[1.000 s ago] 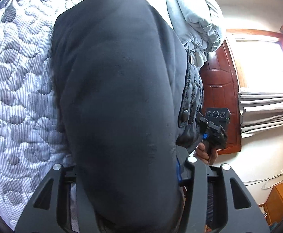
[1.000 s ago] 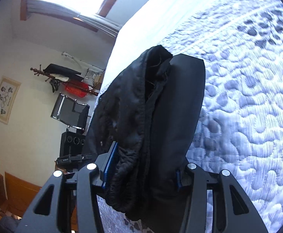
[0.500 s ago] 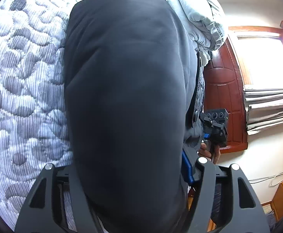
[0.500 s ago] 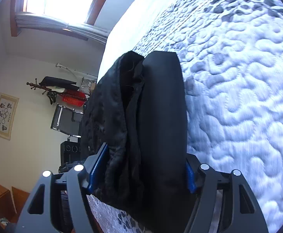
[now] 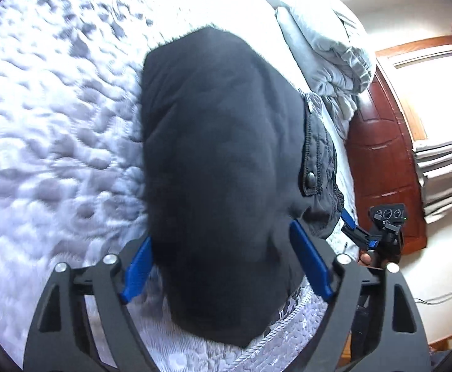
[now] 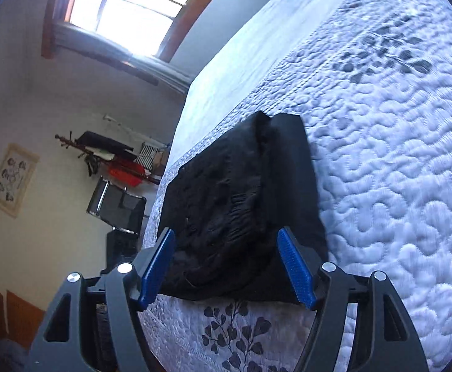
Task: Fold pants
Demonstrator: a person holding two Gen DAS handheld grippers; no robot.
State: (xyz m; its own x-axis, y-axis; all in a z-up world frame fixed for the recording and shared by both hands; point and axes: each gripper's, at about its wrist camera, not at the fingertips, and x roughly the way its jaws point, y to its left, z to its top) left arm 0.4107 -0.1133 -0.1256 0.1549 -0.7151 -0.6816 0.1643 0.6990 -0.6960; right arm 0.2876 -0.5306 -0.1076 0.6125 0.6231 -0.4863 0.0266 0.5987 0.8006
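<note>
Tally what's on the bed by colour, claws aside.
Black: 1, the folded pants on the quilted bedspread.
Dark grey: 1, a quilted garment with a snap beside the pants.
Light grey: 1, the bundled bedding at the far end.
Total: 3.

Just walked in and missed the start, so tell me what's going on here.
A person is folding dark pants on a quilted bed, with a hand-held gripper in each hand. The pants lie in a folded bundle near the bed's edge. The left hand-held gripper and the right hand-held gripper are both open, blue pads either side of the bundle, not clamping it. A grey duvet is piled further up the bed.
</note>
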